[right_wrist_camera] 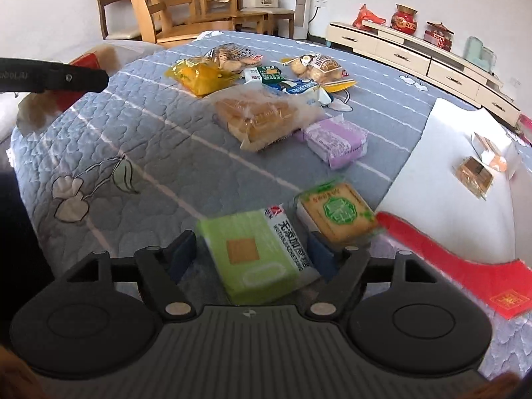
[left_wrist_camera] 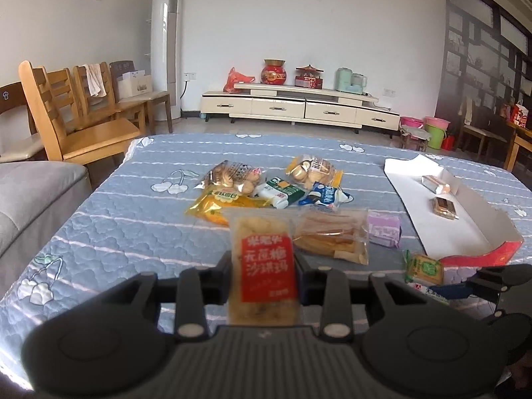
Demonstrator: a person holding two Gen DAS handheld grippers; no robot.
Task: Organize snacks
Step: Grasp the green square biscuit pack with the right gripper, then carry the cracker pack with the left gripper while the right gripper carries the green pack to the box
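My left gripper [left_wrist_camera: 264,266] is shut on a red-labelled snack pack [left_wrist_camera: 264,267], held upright above the blue quilted table [left_wrist_camera: 133,226]. My right gripper [right_wrist_camera: 254,254] is open, its fingers on either side of a green snack pack [right_wrist_camera: 256,252] lying on the table. A green-and-tan biscuit pack [right_wrist_camera: 337,214] lies just beyond it. A pile of snacks sits mid-table: a bread pack [right_wrist_camera: 262,118], a purple pack [right_wrist_camera: 335,141], a yellow pack [right_wrist_camera: 199,76]. A white open box [left_wrist_camera: 449,206] with a red flap holds two small packs [left_wrist_camera: 442,206].
The left gripper's arm [right_wrist_camera: 53,78] shows at the left of the right wrist view. Wooden chairs [left_wrist_camera: 73,113] stand beyond the table's far left corner. A grey sofa [left_wrist_camera: 30,193] is to the left. A low TV cabinet [left_wrist_camera: 299,106] lines the far wall.
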